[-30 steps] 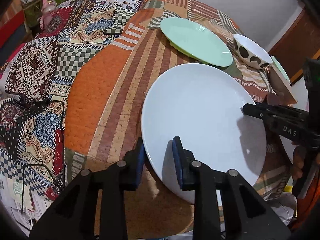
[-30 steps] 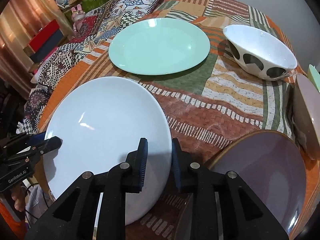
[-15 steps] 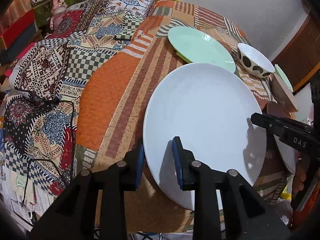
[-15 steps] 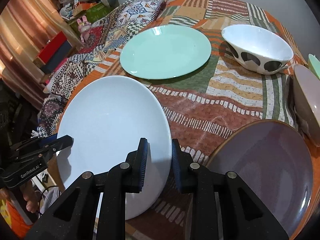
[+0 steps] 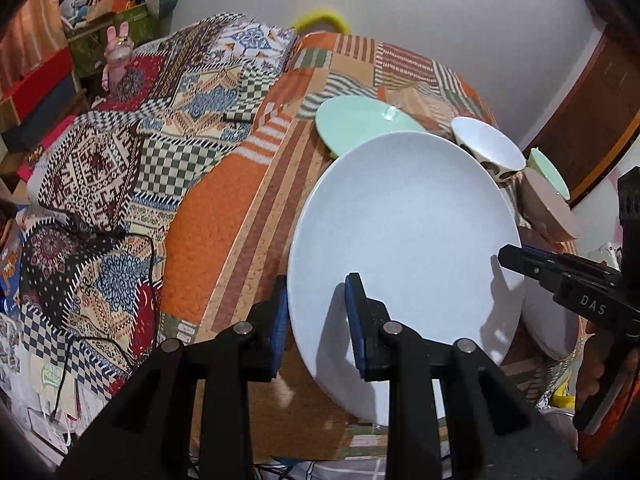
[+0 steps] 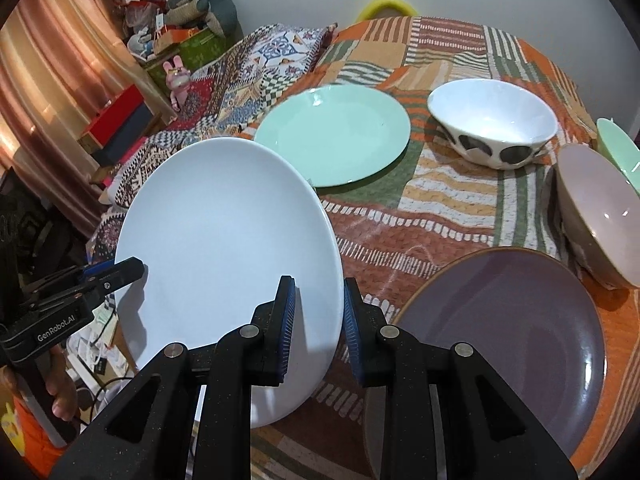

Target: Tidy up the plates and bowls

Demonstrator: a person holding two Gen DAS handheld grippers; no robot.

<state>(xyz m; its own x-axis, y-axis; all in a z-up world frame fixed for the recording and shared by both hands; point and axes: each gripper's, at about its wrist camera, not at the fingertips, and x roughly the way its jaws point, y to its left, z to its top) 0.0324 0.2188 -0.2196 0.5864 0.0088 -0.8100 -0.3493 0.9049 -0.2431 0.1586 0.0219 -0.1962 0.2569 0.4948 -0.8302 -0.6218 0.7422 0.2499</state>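
A large white plate (image 5: 404, 240) hangs tilted above the patchwork tablecloth (image 5: 224, 216), held by two opposite rims. My left gripper (image 5: 316, 304) is shut on its near-left rim, and my right gripper (image 6: 318, 308) is shut on its right rim. Each gripper also shows in the other's view: the right gripper (image 5: 510, 258) and the left gripper (image 6: 130, 270). Behind the white plate (image 6: 228, 248) lies a mint green plate (image 6: 332, 132). A white bowl with dark spots (image 6: 492, 120) stands right of it. A purple plate (image 6: 508, 344) lies at the near right.
A pinkish bowl (image 6: 600, 212) leans on its side at the right edge with a mint bowl (image 6: 618, 152) behind it. Patterned blankets (image 5: 120, 168) cover the left. Boxes and a pink toy rabbit (image 6: 178, 80) stand at the far left. A person's hand (image 6: 60, 392) holds the left gripper's handle.
Both grippers have risen with the white plate between them. It has come up off the cloth and now hides part of the green plate in the left wrist view.
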